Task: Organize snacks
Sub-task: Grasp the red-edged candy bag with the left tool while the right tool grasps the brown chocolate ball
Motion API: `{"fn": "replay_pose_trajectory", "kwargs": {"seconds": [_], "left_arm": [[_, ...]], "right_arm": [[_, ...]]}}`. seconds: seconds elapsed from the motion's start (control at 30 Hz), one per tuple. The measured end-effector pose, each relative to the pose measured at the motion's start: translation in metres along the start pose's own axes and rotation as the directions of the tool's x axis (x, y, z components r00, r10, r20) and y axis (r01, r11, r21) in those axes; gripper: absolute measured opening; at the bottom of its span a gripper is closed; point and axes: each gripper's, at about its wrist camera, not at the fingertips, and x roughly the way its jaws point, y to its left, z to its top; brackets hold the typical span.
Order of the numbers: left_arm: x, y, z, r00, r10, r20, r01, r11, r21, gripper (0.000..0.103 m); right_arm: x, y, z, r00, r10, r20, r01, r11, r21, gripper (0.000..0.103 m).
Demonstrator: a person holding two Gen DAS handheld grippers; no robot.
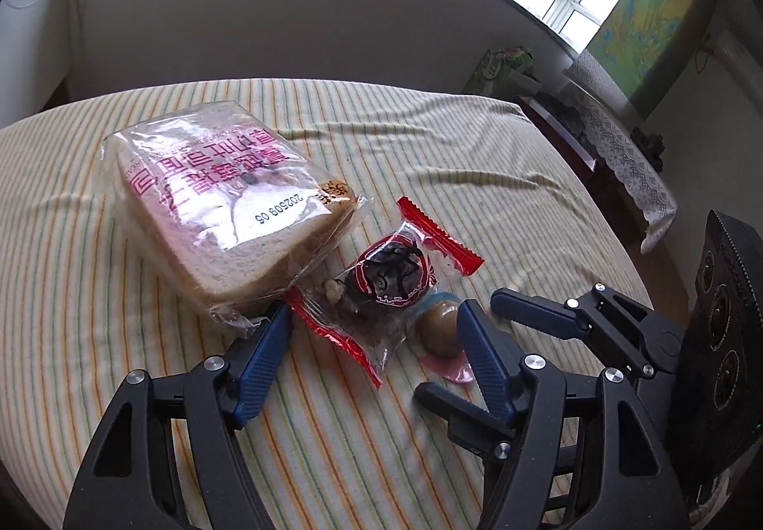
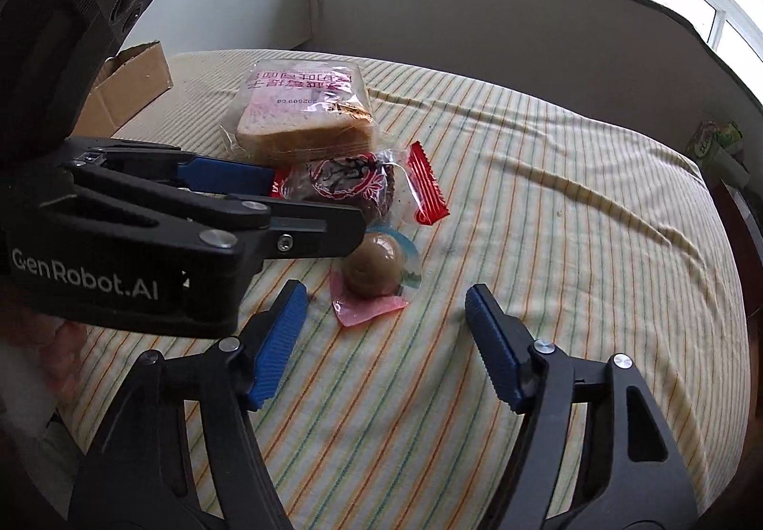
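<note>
Three snacks are clustered mid-bed on the striped bedspread (image 1: 477, 139): a bagged bread loaf (image 1: 224, 215), a red-edged pastry packet (image 1: 386, 277) touching it, and a small brown wrapped sweet (image 2: 374, 270) just beside that. The left gripper (image 1: 374, 325) is spread open around the packet's near end; the right gripper (image 2: 386, 308) is held open before the sweet. A cardboard box (image 2: 128, 86) at the bed's far left corner is partly hidden.
</note>
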Motion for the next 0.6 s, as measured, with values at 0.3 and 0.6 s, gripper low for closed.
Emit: {"fn": "replay_pose_trajectory", "kwargs": {"seconds": [0.3,0.6], "left_arm": [[0.013,-0.003,0.015,1.0,-0.008,-0.007,0.008,1.0,-0.009,0.07],[0.018,-0.019,0.012,1.0,0.003,0.011,-0.004,0.998,0.07,0.042]], "right_arm": [[0.006,0.002,0.008,0.999,0.051,0.001,-0.051,0.999,-0.002,0.043],[-0.023,-0.02,-0.023,0.998,0.029,0.054,-0.035,0.993,0.111,0.037]]}}
